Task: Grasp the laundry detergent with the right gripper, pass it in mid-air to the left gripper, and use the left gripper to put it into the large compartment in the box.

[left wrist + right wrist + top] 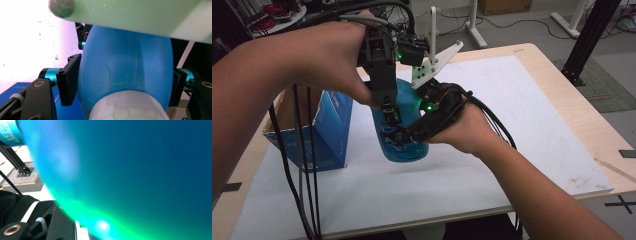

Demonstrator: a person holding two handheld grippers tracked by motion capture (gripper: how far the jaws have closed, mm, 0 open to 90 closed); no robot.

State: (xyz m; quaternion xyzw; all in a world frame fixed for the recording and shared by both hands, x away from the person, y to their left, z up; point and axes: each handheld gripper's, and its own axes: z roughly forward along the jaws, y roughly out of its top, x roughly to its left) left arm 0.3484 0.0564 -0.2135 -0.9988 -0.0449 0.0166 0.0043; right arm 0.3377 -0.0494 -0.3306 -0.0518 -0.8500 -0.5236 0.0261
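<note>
A blue plastic bottle (408, 149) is held over the white board between both grippers. My left gripper (389, 117) comes down on it from above. In the left gripper view its black pads (70, 80) press on both sides of the bottle (125, 60), just beyond the white cap (127, 107). My right gripper (406, 134) reaches in from the right and is shut on the bottle's lower body. In the right gripper view the bottle (137, 175) sits very close and blurred, lit green by the gripper's lamp, with one black finger (58, 225) at the bottom left.
An open blue cardboard box (329, 130) stands just left of the bottle. The white board (522, 130) lies on a wooden table (577, 115). Black cables (302, 175) hang from the left hand. A white three-cornered plate (434, 62) sticks up behind the grippers.
</note>
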